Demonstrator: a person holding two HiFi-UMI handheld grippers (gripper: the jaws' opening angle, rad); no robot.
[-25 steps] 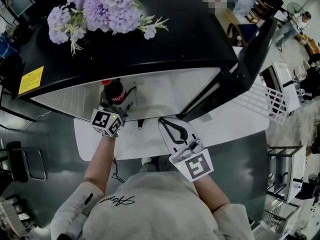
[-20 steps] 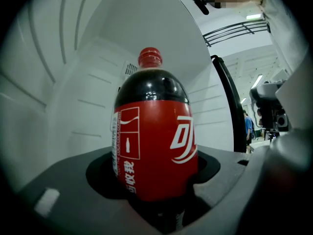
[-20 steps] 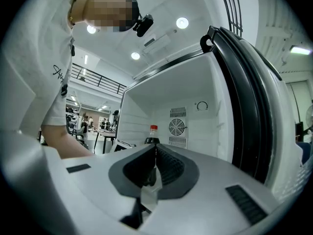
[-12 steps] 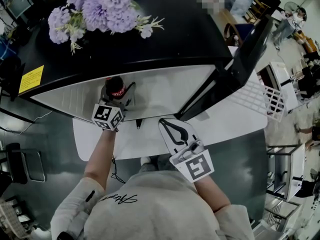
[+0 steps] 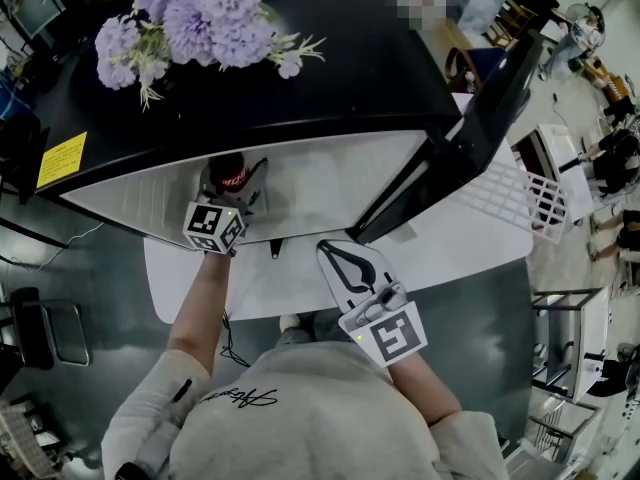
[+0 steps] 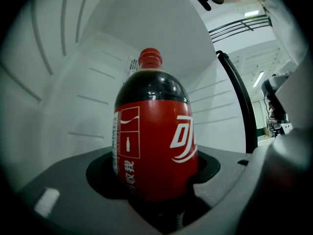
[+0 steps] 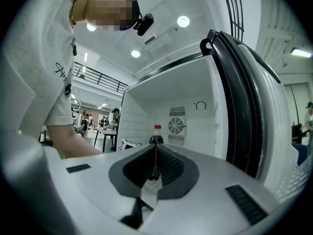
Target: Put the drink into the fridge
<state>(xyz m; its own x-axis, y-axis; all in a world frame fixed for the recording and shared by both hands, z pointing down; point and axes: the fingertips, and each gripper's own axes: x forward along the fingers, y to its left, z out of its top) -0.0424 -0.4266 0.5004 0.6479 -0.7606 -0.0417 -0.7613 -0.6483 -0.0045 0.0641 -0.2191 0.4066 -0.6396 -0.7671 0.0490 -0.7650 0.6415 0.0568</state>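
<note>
An open lab hall (mezzanine railing, distant worktable, ceiling lights).

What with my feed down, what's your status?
Left gripper shut on cola bottle, inside fridge. Right gripper shut, empty, outside. Nothing blocking.

Person's got a pale grey sweatshirt with black script lettering on; the whitish plastic left tool and right tool each carry a black-and-white marker cube.
</note>
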